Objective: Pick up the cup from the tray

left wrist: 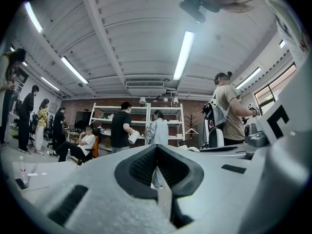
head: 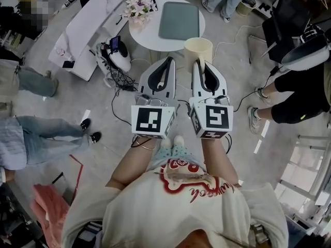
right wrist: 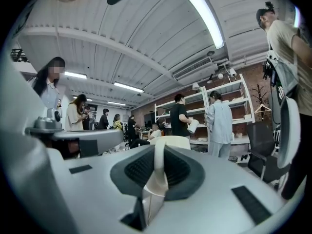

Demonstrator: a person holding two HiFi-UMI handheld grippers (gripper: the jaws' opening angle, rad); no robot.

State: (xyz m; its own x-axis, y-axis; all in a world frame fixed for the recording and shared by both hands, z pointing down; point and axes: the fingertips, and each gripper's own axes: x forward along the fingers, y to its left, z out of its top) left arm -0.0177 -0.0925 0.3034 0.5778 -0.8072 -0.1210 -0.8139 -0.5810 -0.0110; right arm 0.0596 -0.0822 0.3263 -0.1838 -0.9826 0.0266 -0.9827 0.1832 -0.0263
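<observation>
Currently on record, seen from the head view unless noted.

- Cup [head: 198, 48]: cream, plain, upright, upper centre of the frame. It is off the tray and held up in the right tool, and in the picture it sits at the lower right edge of the round table.
- Right tool [head: 200, 62]: jaws nearly together, pinching the cup's wall at the rim. In the right gripper view a cream strip of the cup [right wrist: 157, 179] runs between the dark pads, with the rim showing beyond the tips.
- Left tool [head: 168, 61]: just left of the right tool and roughly parallel to it. The left gripper view shows the left tool [left wrist: 157, 150] with its tips meeting and nothing between them.
- Marker cubes: one on each tool, left [head: 152, 120] and right [head: 213, 119], side by side at the centre of the frame.
- Tray [head: 179, 20]: grey, rectangular, bare, lying on the round table [head: 150, 35], which is white.
- Flowers [head: 137, 6]: a pale bunch at the table's left edge.
- Cables [head: 121, 81]: a tangle on the floor, left of the tools.
- Shelving [left wrist: 141, 121]: white, against a brick wall, with people standing before it.
</observation>
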